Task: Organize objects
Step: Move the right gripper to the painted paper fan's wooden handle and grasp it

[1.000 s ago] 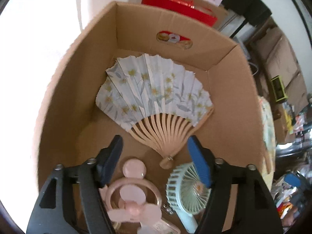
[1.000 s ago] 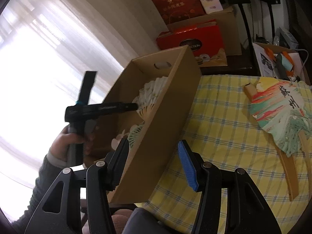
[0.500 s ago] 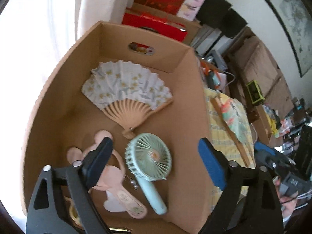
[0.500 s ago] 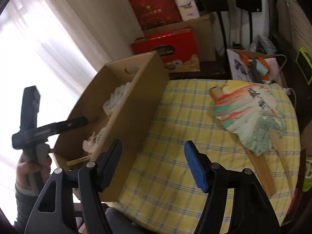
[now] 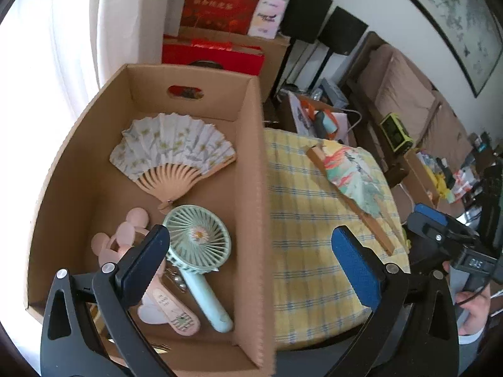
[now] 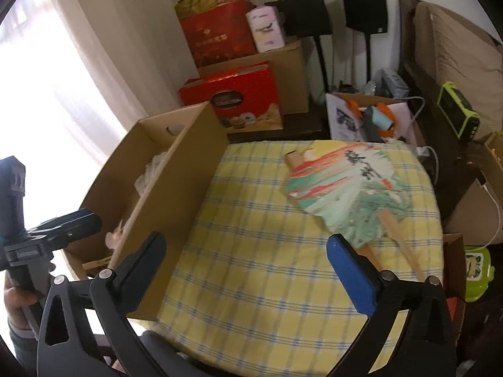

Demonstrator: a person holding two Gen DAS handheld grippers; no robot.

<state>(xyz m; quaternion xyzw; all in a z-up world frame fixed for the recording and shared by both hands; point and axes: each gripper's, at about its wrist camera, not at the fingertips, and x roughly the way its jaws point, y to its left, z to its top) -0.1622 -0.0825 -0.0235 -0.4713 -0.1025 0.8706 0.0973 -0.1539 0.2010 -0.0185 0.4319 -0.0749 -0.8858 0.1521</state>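
Left wrist view: a round table with a yellow checked cloth (image 5: 301, 207) holds an open cardboard box (image 5: 251, 194) at its left edge, beside a bright curtained window. Inside lie a white paper fan (image 5: 173, 147), a mint handheld fan (image 5: 198, 245) and a pink handheld fan (image 5: 125, 245). A painted fan (image 6: 342, 188) lies alone on the cloth, near the far right rim. Both the left gripper (image 5: 251, 257) and right gripper (image 6: 245, 267) have just been opening; fingers spread wide, nothing between. Red gift boxes (image 6: 239, 100) and a sofa (image 5: 405, 94) crowd behind.
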